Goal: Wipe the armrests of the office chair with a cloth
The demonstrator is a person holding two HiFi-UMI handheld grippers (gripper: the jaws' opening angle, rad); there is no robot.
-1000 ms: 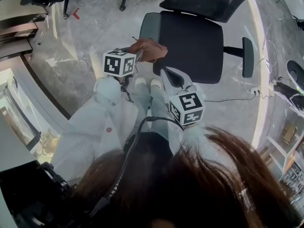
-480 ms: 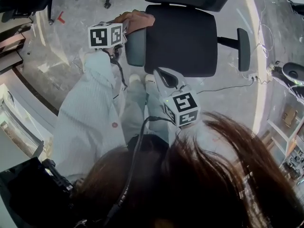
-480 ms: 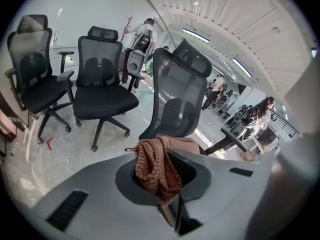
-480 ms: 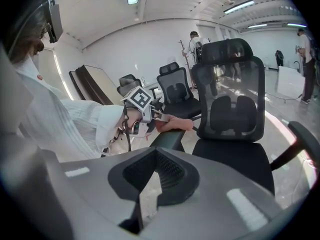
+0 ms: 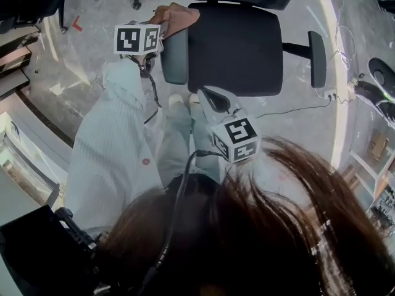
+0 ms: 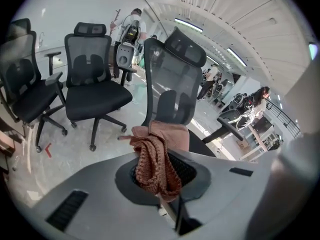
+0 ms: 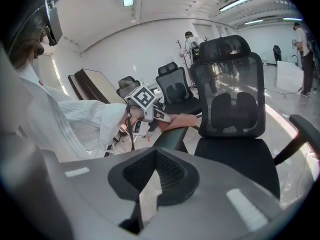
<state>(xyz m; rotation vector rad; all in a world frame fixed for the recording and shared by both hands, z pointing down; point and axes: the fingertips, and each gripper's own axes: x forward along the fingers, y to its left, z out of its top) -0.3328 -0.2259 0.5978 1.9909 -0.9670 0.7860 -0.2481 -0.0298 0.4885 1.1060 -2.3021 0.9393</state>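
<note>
My left gripper [image 5: 159, 32] is shut on a bunched rust-brown knitted cloth [image 5: 178, 16], which lies on the far end of the black office chair's left armrest [image 5: 174, 59]. In the left gripper view the cloth [image 6: 156, 159] hangs from the jaws [image 6: 157, 176], in front of the chair's mesh back [image 6: 172, 84]. From the right gripper view I see the cloth [image 7: 182, 119] pressed on the armrest [image 7: 170, 136]. My right gripper [image 5: 210, 97] hovers at the seat's front edge, its jaws [image 7: 152, 171] shut with nothing held. The right armrest [image 5: 317, 58] stands untouched.
Other black office chairs [image 6: 92, 84] stand on the glossy floor to the left. A cable and power strip [image 5: 330, 94] lie on the floor right of the chair. My legs and shoes [image 5: 176, 100] stand just before the seat [image 5: 237, 48]. People stand far off in the room.
My left gripper has slid the cloth along the left armrest, away from me toward its far end. The right gripper has barely moved.
</note>
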